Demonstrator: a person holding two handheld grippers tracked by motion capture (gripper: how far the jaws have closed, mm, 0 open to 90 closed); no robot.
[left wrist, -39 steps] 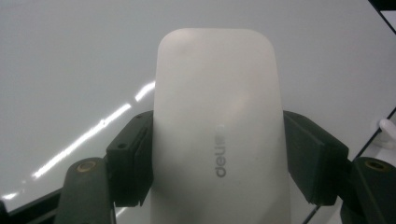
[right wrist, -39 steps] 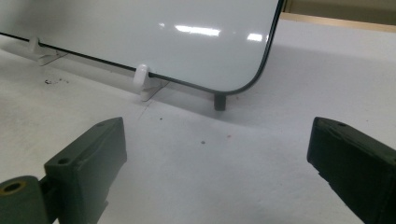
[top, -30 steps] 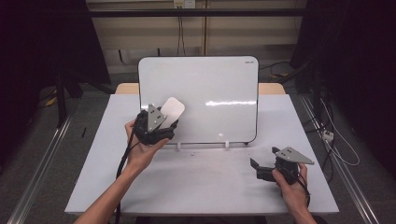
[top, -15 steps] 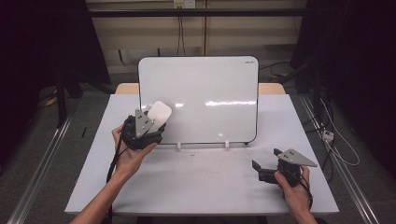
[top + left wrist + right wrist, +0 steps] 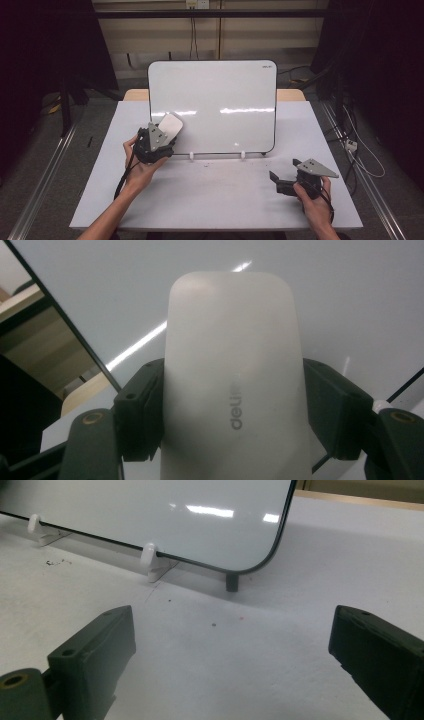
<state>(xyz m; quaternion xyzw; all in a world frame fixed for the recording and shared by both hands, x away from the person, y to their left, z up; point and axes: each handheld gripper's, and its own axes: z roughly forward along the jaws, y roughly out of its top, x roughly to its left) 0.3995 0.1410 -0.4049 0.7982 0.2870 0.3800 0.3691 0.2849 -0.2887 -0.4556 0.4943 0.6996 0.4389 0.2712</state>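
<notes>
L gripper clamped on white eraser, jaws squeezing both its sides; eraser held up vs lower-left corner of whiteboard, touching or not – can't tell. R gripper wide open, nothing betw jaws, low over white table near board's lower-right corner, well apart from L.

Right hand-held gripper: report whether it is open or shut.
Open. The right hand-held gripper has its two black jaws standing wide apart, with bare white table between them and nothing held; the high view agrees.
</notes>
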